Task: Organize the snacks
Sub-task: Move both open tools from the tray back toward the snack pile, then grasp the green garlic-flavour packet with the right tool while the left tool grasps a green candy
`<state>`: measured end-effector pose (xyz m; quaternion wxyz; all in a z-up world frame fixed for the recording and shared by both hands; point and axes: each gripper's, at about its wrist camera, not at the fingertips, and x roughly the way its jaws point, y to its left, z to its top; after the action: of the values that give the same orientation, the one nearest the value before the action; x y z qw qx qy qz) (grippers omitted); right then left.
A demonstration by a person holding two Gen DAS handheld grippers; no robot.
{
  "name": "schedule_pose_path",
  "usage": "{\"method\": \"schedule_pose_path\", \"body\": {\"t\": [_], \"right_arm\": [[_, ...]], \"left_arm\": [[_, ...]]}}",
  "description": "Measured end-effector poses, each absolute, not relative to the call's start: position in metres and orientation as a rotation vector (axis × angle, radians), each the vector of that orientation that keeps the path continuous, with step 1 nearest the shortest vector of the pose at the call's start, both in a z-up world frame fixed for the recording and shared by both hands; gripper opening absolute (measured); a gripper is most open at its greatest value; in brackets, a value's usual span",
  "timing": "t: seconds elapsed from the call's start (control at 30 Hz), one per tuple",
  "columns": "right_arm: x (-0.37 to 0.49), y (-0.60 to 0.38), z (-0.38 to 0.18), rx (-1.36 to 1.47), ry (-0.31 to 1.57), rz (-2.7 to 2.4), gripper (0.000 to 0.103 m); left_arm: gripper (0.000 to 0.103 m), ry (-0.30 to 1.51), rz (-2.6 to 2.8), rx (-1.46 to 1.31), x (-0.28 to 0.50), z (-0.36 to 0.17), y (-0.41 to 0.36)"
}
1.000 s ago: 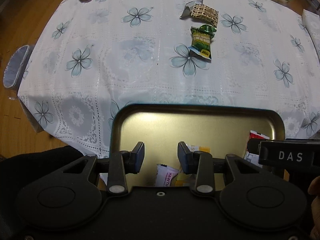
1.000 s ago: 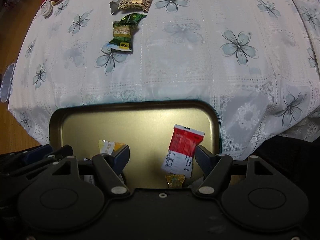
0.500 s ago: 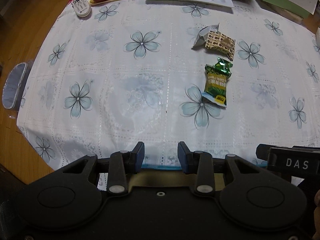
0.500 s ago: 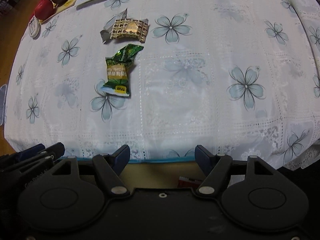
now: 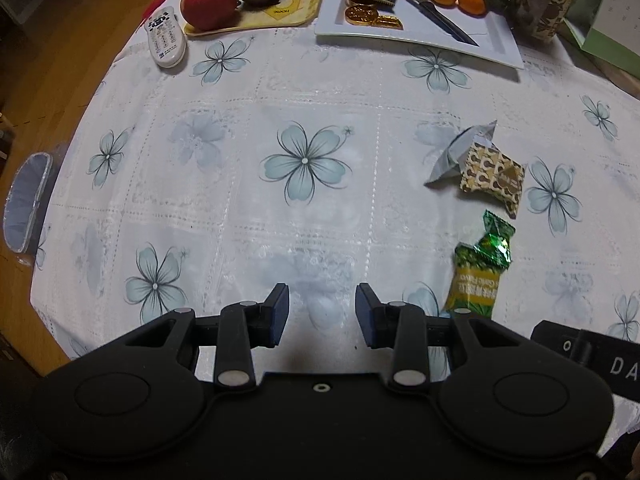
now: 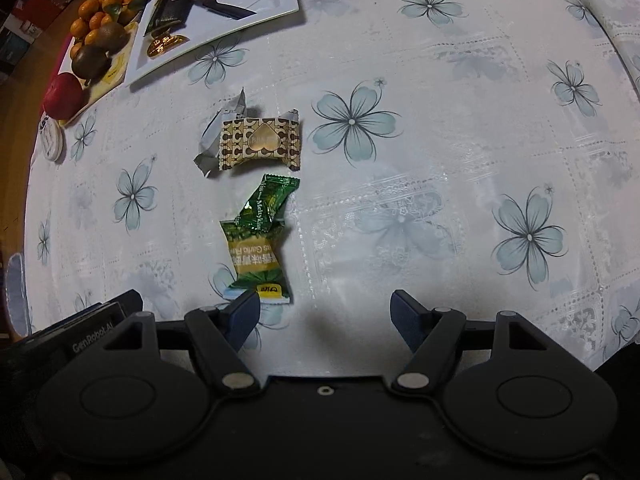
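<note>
At far left, a white remote control (image 5: pixel 166 38) lay on the lace-patterned tablecloth (image 5: pixel 240 208), printed with pale blue flowers, beside a yellow tray (image 5: pixel 280 16) of fruit bearing an unreadable label. The left gripper (image 5: pixel 322 314) hung over bare cloth, its jaws narrowly parted and holding nothing. To its right lay the green snack packet (image 5: pixel 478 276), crinkled foil with a yellow band reading partly "Garlic Fla" (the rest was too small to read). Just beyond it sat a brown-and-cream patterned packet (image 5: pixel 492 178), pillow-shaped with silvery torn ends. In the right wrist view the same green snack packet (image 6: pixel 258 248) showed "MeltyKiss" lettering, touching the patterned packet (image 6: pixel 260 142) with its gold heart. The right gripper (image 6: pixel 324 316) stood wide apart and empty, its left finger (image 6: pixel 242 316) just beside the green packet's lower edge.
</note>
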<state>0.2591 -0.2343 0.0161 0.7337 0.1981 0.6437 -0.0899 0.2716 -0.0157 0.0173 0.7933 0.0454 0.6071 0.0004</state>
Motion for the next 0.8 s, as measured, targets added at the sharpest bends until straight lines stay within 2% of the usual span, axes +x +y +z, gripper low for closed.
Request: {"method": "schedule_pose_path", "body": {"t": [0.57,0.67,0.73,0.8], "right_arm": [[0.300,-0.167,-0.028,0.234,1.441,-0.142,0.073],[0.302,-0.163,-0.033,0.198,1.437,-0.151,0.062],[0.304,-0.162,-0.037,0.185,1.452,-0.150,0.044],[0.304,-0.161,-0.039,0.187,1.458,-0.125,0.034]], "left_arm": [[0.047,1.321,0.080,0.028,0.298,0.009,0.009],[0.047,1.327,0.078,0.021,0.299,0.009,0.010],[0.047,1.326,0.077,0.021,0.299,0.008,0.010],[0.047,1.324,0.076,0.027,0.300,0.008,0.008]]}}
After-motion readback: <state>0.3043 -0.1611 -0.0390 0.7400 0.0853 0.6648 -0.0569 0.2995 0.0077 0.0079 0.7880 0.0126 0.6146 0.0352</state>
